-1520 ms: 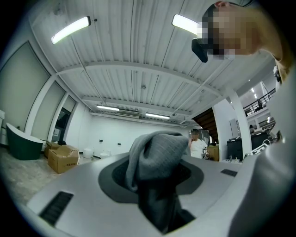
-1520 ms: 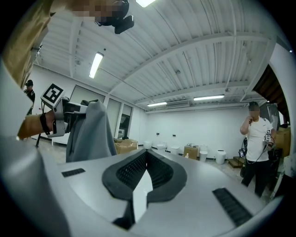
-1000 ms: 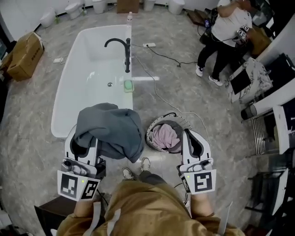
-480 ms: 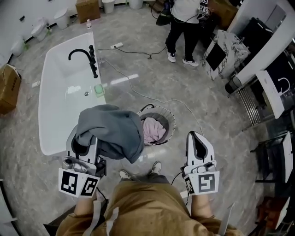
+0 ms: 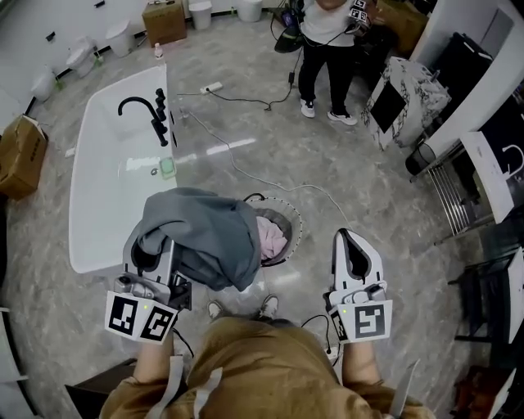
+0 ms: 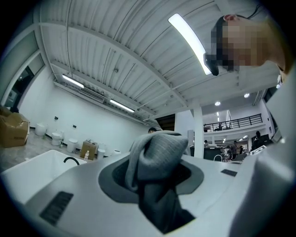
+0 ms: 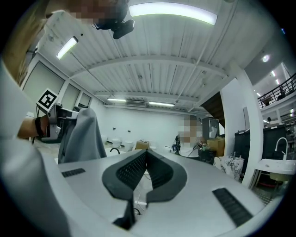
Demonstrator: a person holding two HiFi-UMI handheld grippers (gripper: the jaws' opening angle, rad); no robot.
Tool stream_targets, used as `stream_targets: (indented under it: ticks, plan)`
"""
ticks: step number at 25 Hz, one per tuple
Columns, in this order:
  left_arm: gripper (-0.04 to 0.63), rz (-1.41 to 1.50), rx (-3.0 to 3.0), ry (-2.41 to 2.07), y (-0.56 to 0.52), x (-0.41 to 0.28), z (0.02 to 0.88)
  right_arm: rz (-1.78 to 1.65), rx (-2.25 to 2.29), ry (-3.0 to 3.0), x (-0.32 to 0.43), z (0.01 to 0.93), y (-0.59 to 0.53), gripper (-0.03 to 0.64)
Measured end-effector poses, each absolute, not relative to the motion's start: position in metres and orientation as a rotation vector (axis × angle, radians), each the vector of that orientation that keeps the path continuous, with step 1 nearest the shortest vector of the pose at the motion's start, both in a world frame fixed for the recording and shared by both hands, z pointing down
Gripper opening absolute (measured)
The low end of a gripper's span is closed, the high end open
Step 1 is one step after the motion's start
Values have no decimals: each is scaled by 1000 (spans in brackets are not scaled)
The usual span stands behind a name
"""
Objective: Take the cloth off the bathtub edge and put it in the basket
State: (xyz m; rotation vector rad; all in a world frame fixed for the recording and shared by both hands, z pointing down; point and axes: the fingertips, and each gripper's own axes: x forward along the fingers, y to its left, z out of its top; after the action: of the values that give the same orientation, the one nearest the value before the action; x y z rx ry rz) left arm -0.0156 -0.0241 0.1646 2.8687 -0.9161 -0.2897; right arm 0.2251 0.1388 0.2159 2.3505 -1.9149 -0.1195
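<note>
cloth (image 5: pixel 209 236) now overlaps basket (image 5: pixel 289 214) beside bathtub (image 5: pixel 102 209), left gripper (image 6: pixel 157 159) clamping it (right fingers (image 7: pixel 130 172) together)

Surface: grey marbled floor (image 5: pixel 352 184), glossy, with a streak of reflected light.
Left side: white bathtub (image 5: pixel 106 221) stands on it, a cardboard box (image 5: pixel 20 155) just beyond the tub's outer side.
Middle: round basket (image 5: pixel 296 225) sits just beside the tub's near corner.
Cabling: white power strip (image 5: pixel 211 87) near the tub's far end; a thin cable (image 5: pixel 246 173) trails from there toward the basket.
Far edge: second box (image 5: pixel 164 20) and white fixtures (image 5: pixel 78 56) along the wall.
Standing on it: a person (image 5: pixel 323 49) at the top; the wearer's shoes (image 5: pixel 266 305) at the bottom.
Right side: wire rack (image 5: pixel 446 192).
</note>
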Motion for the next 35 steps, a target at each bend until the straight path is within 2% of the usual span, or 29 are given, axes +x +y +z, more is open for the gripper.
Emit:
stream_targets:
  ticks: [7, 19, 35]
  plan:
    - [156, -260, 2922, -816, -17, 31, 164, -123, 2388, -1893, 251, 215, 145, 5]
    - [156, -205, 2985, -700, -24, 63, 165, -53, 2433, -1849, 253, 224, 137, 5]
    - [156, -100, 2963, -628, -86, 142, 233, 123, 2410, -1800, 283, 285, 97, 5]
